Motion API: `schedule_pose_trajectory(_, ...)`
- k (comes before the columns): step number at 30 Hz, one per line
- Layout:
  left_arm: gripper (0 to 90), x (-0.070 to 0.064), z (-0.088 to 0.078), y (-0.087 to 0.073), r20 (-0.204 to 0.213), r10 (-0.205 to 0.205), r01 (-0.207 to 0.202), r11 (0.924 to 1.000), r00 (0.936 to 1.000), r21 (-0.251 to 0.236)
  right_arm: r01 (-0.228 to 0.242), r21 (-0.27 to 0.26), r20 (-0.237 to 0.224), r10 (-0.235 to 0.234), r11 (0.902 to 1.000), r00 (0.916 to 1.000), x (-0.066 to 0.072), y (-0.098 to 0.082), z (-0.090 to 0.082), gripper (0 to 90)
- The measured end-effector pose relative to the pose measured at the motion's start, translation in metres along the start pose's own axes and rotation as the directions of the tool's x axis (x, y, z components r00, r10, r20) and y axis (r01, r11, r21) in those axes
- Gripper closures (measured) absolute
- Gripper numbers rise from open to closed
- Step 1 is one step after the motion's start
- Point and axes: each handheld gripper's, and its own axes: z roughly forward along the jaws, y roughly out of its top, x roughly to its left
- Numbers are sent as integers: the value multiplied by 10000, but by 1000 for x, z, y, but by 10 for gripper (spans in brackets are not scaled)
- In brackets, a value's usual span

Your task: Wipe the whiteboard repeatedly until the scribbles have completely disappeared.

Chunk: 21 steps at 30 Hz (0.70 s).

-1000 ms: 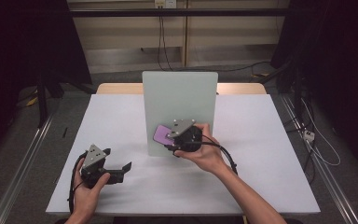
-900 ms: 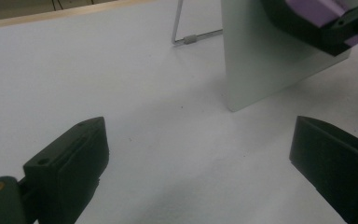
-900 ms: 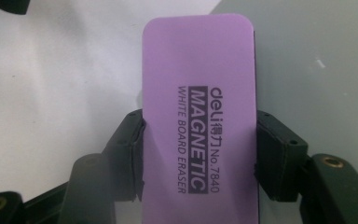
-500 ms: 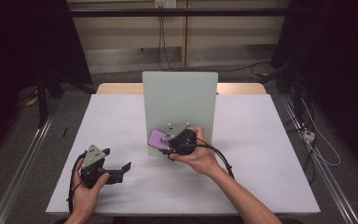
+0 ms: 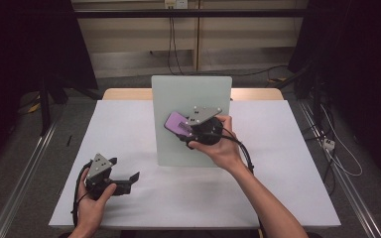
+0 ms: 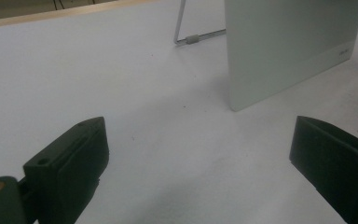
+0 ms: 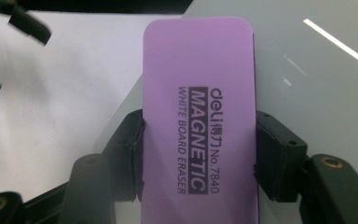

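Purple rectangular magnetic whiteboard eraser (image 7: 199,116): centre frame, clamped across its narrow sides by the right gripper (image 5: 194,130), face pressed toward the upright pale-green whiteboard panel (image 5: 191,99), evidently for wiping. Left gripper (image 5: 124,181): lower left, jaws spread wide, empty, resting idle on the white tabletop (image 5: 129,124). Change: eraser and right hand sit higher on the panel than a second ago.

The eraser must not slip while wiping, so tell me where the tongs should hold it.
Across the two long edges of the purple eraser, near mid-length, from its short end, as the right tongs do now: its sides are straight and parallel, and its flat face stays free against the whiteboard.
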Motion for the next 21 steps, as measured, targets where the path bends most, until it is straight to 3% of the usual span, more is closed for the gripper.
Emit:
schedule_pose_trajectory(6, 46, 0, -1, 0, -20, -76, 76, 10000, 10000, -53, -325, -465, 641, 354, 9984, 9973, -17, 16, -16, 417)
schedule_pose_trajectory(10, 46, 1, -2, 0, -30, -75, 75, 10000, 10000, -59, -661, -653, 984, 723, 9957, 9925, -26, 14, -29, 417)
schedule_pose_trajectory(13, 46, 1, -1, -1, 3, -56, 56, 10000, 10000, -27, -827, -653, 974, 888, 9944, 9913, -27, 5, -34, 417)
schedule_pose_trajectory(21, 46, 4, 0, -4, 9, -145, 145, 9999, 9999, 77, -936, -228, 418, 945, 9954, 9947, -17, -21, -35, 416)
